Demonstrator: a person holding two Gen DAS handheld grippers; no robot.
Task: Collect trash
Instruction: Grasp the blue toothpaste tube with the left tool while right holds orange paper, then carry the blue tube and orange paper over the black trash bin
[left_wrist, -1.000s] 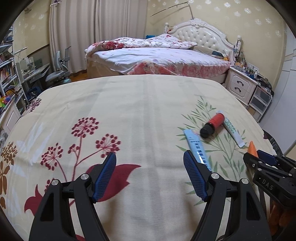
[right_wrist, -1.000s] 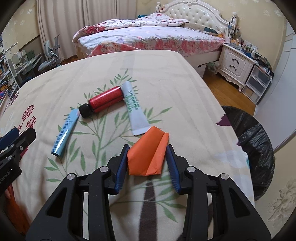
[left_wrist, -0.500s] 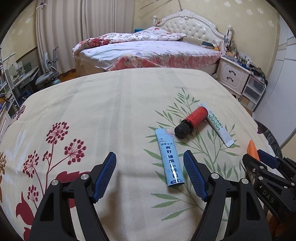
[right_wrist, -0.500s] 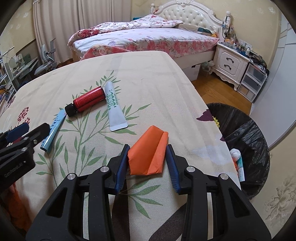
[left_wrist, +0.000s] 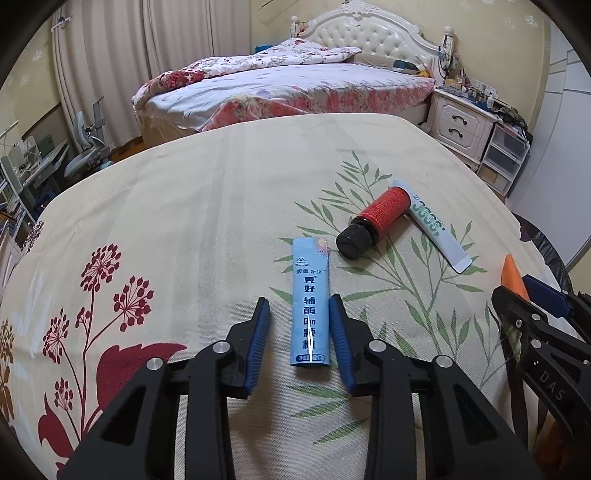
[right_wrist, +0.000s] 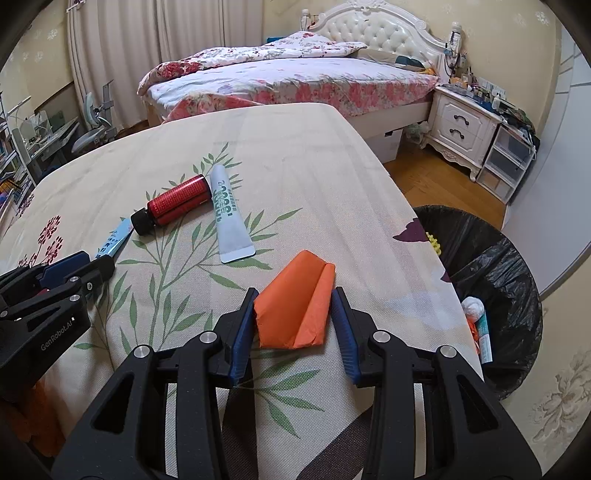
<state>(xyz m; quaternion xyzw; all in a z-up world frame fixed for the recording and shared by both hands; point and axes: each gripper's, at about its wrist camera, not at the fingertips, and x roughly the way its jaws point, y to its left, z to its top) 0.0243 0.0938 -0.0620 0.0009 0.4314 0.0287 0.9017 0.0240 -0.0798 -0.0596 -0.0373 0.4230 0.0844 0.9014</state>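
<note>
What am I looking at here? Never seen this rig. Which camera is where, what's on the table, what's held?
There is no robot: a person holds a two-finger clamp in each hand, and each clamp carries a fisheye camera that looks along its fingers.

In the left wrist view, the left gripper is partly closed around a blue sachet that lies flat on the floral tablecloth; its right finger is against the sachet, while a gap shows on the left.

In the right wrist view, the right gripper is shut on a folded orange paper.

A red bottle with a black cap and a white tube lie side by side, touching. A bin with a black bag stands past the table's right edge and holds some rubbish.
</note>
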